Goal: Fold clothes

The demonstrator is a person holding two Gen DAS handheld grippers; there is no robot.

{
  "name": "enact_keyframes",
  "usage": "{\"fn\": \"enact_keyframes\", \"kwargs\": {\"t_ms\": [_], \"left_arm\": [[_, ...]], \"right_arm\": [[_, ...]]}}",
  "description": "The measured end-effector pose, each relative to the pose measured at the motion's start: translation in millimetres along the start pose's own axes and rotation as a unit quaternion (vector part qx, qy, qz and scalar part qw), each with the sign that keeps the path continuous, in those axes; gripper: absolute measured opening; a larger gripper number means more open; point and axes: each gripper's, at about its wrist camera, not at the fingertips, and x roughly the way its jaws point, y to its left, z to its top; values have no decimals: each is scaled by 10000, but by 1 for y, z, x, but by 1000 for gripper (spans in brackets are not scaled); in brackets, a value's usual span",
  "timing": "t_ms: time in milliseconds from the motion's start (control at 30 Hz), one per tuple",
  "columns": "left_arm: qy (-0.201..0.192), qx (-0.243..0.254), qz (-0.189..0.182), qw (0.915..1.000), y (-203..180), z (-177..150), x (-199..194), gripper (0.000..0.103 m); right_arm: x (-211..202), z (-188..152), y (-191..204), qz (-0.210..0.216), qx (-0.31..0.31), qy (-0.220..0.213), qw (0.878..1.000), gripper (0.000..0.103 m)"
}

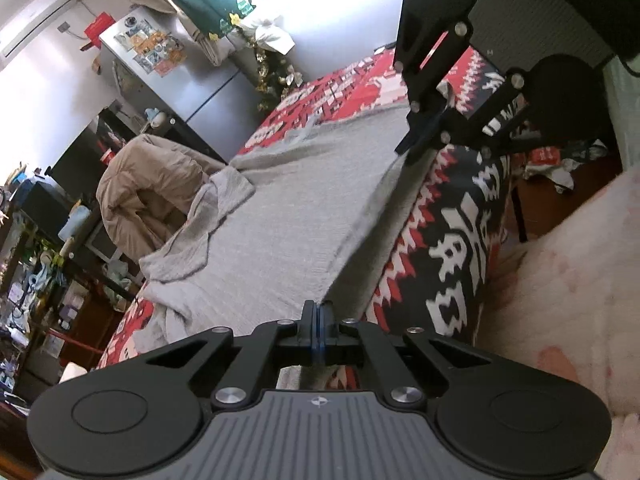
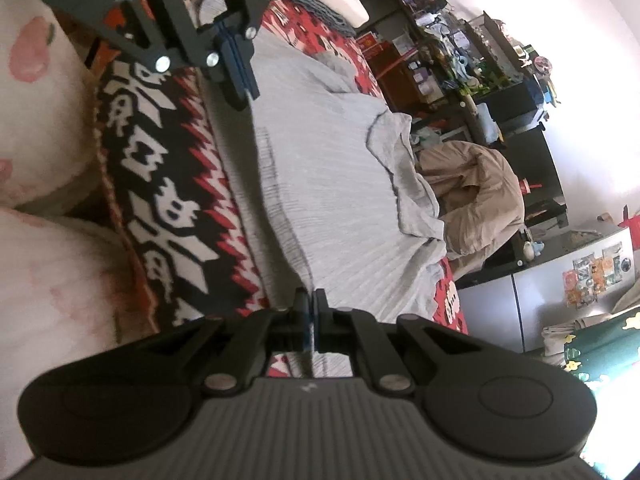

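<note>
A grey ribbed garment (image 1: 288, 208) (image 2: 332, 184) lies spread flat on a bed covered by a red, black and white patterned blanket (image 1: 460, 248) (image 2: 160, 184). Its far part, with a hood or sleeve, is bunched up. My left gripper (image 1: 318, 310) is shut on the garment's near edge, with the cloth running in between its fingers. Along the same edge my right gripper (image 2: 310, 300) is also shut on the cloth. Each view shows the other gripper too: the right gripper (image 1: 412, 152) and the left gripper (image 2: 242, 96), both pinched onto that edge.
A beige padded coat (image 1: 140, 196) (image 2: 480, 196) is heaped on a chair beyond the bed. A grey fridge (image 1: 180, 80) (image 2: 560, 292) and cluttered shelves (image 1: 32, 280) (image 2: 460, 48) line the far wall. White pillows with pink prints (image 1: 580, 280) (image 2: 40, 120) lie on my side.
</note>
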Motion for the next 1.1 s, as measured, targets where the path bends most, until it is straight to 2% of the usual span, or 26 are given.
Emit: {"fn": "enact_keyframes", "kwargs": {"t_ms": [333, 400, 567, 633, 767, 933, 1100], "left_arm": [[100, 55, -113, 9999, -5, -6, 0, 1], [148, 125, -43, 9998, -6, -7, 2, 2], [124, 178, -3, 9998, -8, -8, -2, 11], [120, 159, 23, 9998, -7, -10, -5, 15], [62, 8, -47, 10000, -4, -9, -9, 18], [-206, 45, -113, 9997, -6, 8, -3, 19], [-349, 46, -305, 9989, -10, 28, 16, 19]], "right_arm": [[-4, -1, 3, 134, 101, 21, 9999, 1], [-4, -2, 4, 134, 112, 44, 9998, 1], [-3, -3, 6, 68, 116, 65, 9999, 2], [-6, -4, 4, 103, 246, 51, 9996, 11], [-12, -11, 0, 23, 331, 104, 9994, 14], [-14, -13, -4, -57, 347, 106, 9993, 17], [-10, 1, 1, 57, 111, -69, 9999, 18]]}}
